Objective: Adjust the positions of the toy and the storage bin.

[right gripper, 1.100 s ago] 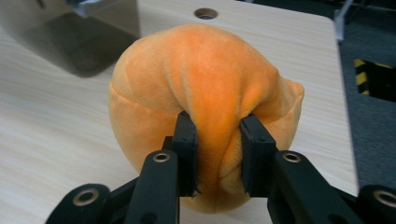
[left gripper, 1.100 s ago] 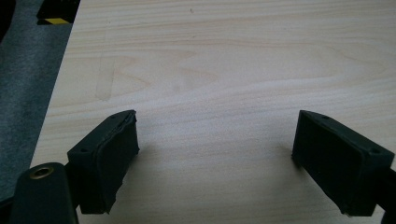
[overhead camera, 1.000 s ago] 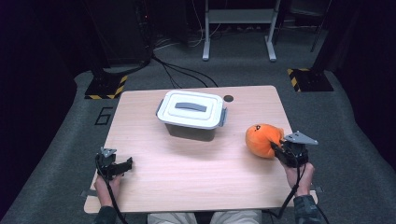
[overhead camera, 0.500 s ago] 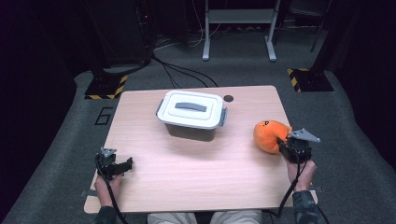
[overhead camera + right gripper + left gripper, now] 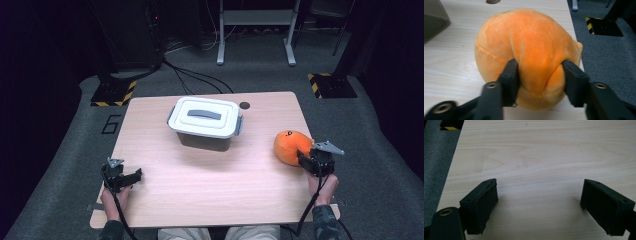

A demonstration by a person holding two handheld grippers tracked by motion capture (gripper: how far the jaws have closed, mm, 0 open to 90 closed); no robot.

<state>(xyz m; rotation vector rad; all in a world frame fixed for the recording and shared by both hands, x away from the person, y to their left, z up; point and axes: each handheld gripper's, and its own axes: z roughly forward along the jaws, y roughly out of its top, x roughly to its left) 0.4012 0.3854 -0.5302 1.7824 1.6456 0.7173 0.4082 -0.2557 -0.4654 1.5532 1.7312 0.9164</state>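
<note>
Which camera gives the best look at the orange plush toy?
The right gripper view: the round orange plush toy sits close up, pinched between the right gripper fingers. The high view shows it small near the table's right edge. The left gripper view looks at bare wooden tabletop.

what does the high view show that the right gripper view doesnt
High view alone: the whole lidded box mid-table, the left gripper open over bare wood near the front left corner, and the person's hands. Right gripper view alone: how deeply the jaws pinch into the orange plush toy, folding its fabric between them. Both share the toy at the table's right edge, the right gripper shut on it, and the round hole in the tabletop.
</note>
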